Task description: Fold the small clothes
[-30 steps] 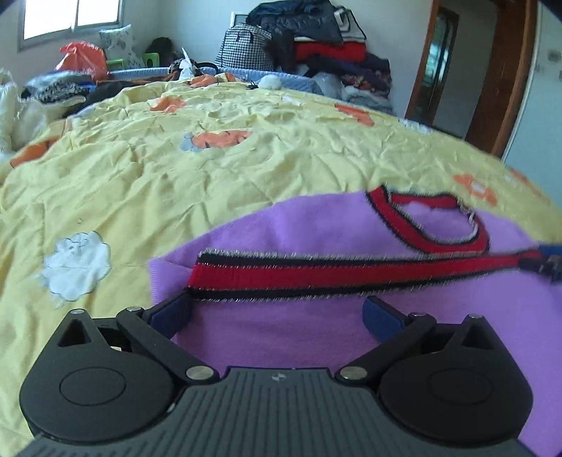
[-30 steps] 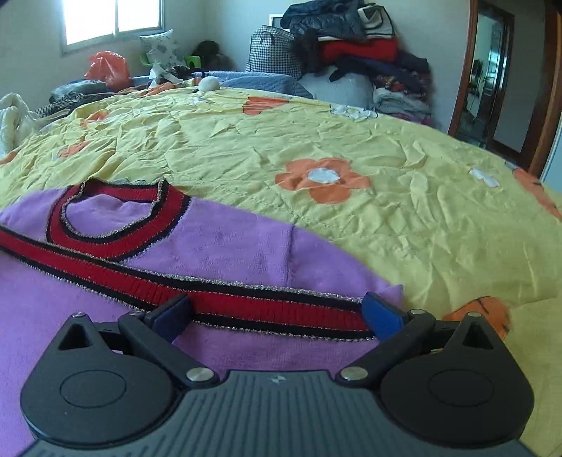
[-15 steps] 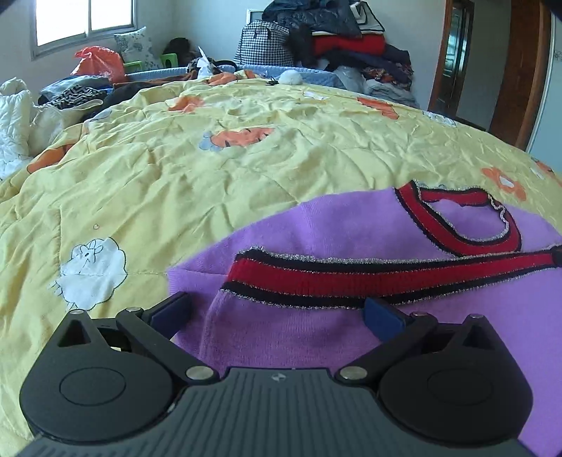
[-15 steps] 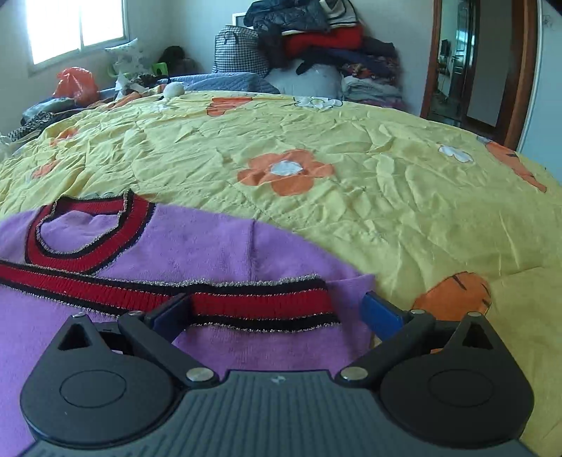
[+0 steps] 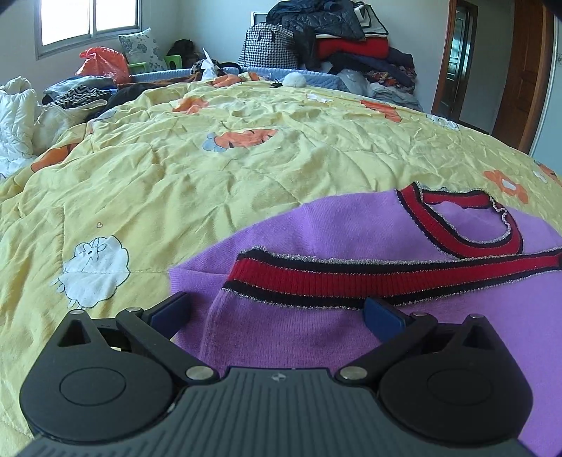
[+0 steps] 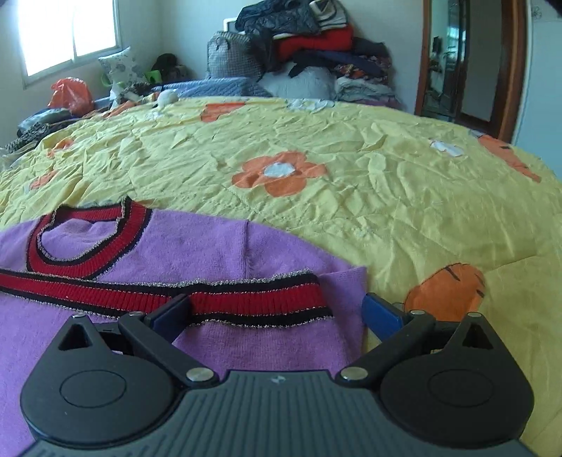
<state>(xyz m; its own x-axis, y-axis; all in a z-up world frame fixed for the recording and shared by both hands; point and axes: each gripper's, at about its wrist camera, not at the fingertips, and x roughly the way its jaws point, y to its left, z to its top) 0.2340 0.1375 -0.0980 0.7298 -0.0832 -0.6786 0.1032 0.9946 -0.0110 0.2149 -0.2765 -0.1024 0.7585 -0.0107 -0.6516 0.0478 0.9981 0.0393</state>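
The purple sweater [image 5: 351, 242] lies flat on the yellow bedspread [image 5: 210, 175], its bottom half turned up over the chest so the red and black hem band [image 5: 386, 277] runs straight across just below the red-trimmed neckline [image 5: 467, 225]; in the right wrist view the same sweater [image 6: 196, 246] fills the near left, the band [image 6: 246, 295] ending near the garment's right edge and the collar [image 6: 87, 242] sitting beyond it. The left gripper [image 5: 277, 313] hangs low over the sweater's left edge, jaws spread wide and holding nothing; its left fingertip [image 5: 172, 309] is over the spot where purple knit meets yellow cloth, its right one [image 5: 379, 313] over the band's lower border (whether the tips actually touch the fabric cannot be told from here). The right gripper [image 6: 274, 313] is released too, fingers wide apart; the left fingertip [image 6: 172, 313] covers part of the band, the right fingertip [image 6: 379, 313] sits just past the sweater's right edge over bare bedspread [image 6: 351, 158]. Outward now: orange flowers [image 6: 281, 172] and a white sheep patch [image 5: 95, 267] dot the quilt; far across the bed a heap of clothes [image 5: 337, 31] is stacked against the wall beside a checked bag [image 5: 267, 45]; an orange plastic bag [image 5: 102, 61] sits under the window [image 5: 87, 21]; a wooden door [image 5: 520, 70] stands at the right.
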